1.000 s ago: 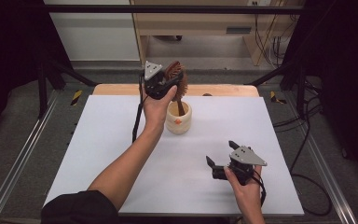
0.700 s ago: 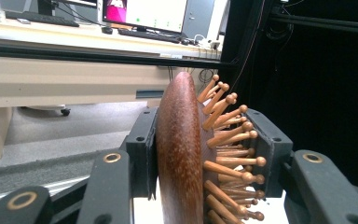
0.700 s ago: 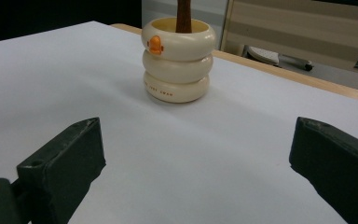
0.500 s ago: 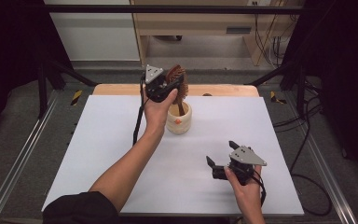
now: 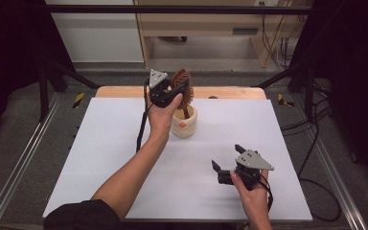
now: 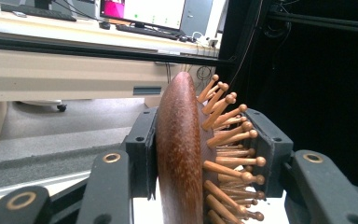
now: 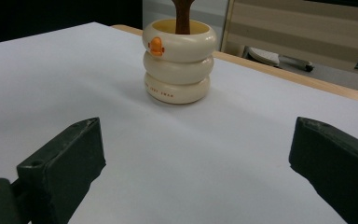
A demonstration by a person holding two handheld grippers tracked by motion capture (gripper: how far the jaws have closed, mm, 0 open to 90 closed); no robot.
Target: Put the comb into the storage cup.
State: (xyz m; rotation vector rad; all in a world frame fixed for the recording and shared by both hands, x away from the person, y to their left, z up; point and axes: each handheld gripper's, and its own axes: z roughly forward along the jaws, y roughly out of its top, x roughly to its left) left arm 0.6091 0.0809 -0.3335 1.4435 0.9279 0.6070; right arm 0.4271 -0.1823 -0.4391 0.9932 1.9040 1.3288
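While its handle stands in the cream cup, the wooden hairbrush sits clamped in the left hand-held gripper.

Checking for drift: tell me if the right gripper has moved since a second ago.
No. The right gripper sits at the same spot on the white table, equally far from the cream holder.

Brush in the cup at the back, free tool at the front

The ringed cream ceramic cup stands on the white surface, toward its far edge and near mid-width. The brown wooden pin hairbrush stands handle-down in it, head above the rim, between the jaws of the left tool. The right tool lies well apart, nearer the front and to the cup's right.
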